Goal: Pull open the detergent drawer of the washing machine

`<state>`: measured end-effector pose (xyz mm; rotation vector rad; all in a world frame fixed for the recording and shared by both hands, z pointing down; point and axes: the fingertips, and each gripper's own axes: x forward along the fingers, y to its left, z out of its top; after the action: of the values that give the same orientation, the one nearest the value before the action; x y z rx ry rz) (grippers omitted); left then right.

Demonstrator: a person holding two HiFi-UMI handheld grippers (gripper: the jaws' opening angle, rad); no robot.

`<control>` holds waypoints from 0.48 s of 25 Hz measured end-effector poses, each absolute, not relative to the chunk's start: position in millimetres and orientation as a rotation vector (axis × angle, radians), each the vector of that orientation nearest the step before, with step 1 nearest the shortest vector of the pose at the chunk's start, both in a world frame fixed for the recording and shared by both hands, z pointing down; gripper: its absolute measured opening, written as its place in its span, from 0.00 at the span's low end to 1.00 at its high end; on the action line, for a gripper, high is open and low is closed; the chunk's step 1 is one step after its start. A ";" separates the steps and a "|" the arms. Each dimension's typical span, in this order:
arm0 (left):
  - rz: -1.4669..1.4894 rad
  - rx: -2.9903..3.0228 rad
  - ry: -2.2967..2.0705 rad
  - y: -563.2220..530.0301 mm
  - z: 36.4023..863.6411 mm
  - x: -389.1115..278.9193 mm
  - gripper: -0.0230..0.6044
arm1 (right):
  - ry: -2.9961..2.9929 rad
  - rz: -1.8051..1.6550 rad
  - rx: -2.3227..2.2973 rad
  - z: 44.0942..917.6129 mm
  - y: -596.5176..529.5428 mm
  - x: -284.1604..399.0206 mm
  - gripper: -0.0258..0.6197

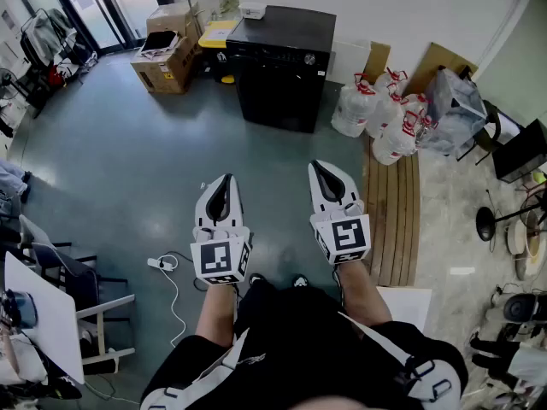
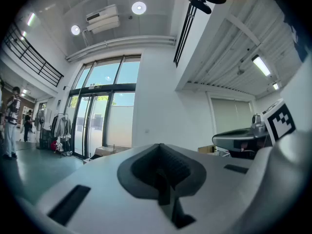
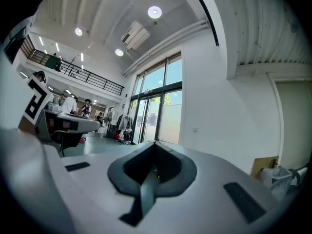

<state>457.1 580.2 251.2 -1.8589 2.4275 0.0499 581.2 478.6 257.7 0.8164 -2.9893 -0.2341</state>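
Upper centre of frame, against the wall, stands the black washing machine [image 1: 278, 67], well apart from left hand-held gripper [image 1: 224, 186] and right hand-held gripper [image 1: 325, 173], both closed on nothing; drawer too small to pick out, likely light rigid plastic, best hooked at its front lip; cardboard boxes [image 1: 167, 54] upper left, contents unclear.

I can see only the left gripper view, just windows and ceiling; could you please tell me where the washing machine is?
Observer: In the head view the black washing machine stands straight ahead of the person, by the white wall.
Operator: Thank you. Is the right claw holding anything?
Observer: No. In its own view the right claw is shut and empty.
Operator: What stands beside the machine?
Observer: Cardboard boxes at the picture's left of it, white plastic bags at its right.
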 end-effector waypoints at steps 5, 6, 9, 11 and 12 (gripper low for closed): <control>0.086 -1.877 2.418 577.2 249.6 455.8 0.07 | -2.996 -0.250 0.754 254.5 483.9 564.7 0.05; 0.095 -1.890 2.415 578.2 251.9 455.5 0.07 | -2.997 -0.241 0.746 256.3 486.5 562.7 0.05; 0.131 -1.908 2.412 583.9 256.7 449.7 0.07 | -3.018 -0.209 0.724 259.6 496.2 554.3 0.05; 0.152 -1.897 2.427 584.5 259.1 439.8 0.08 | -3.031 -0.194 0.698 262.1 499.1 544.5 0.05; 0.155 -1.896 2.438 583.4 261.5 434.2 0.10 | -3.029 -0.191 0.690 264.4 499.4 539.2 0.05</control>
<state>434.2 583.4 261.5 -1.8964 2.4376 0.1552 539.2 499.4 264.4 0.6898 -3.0295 -0.1912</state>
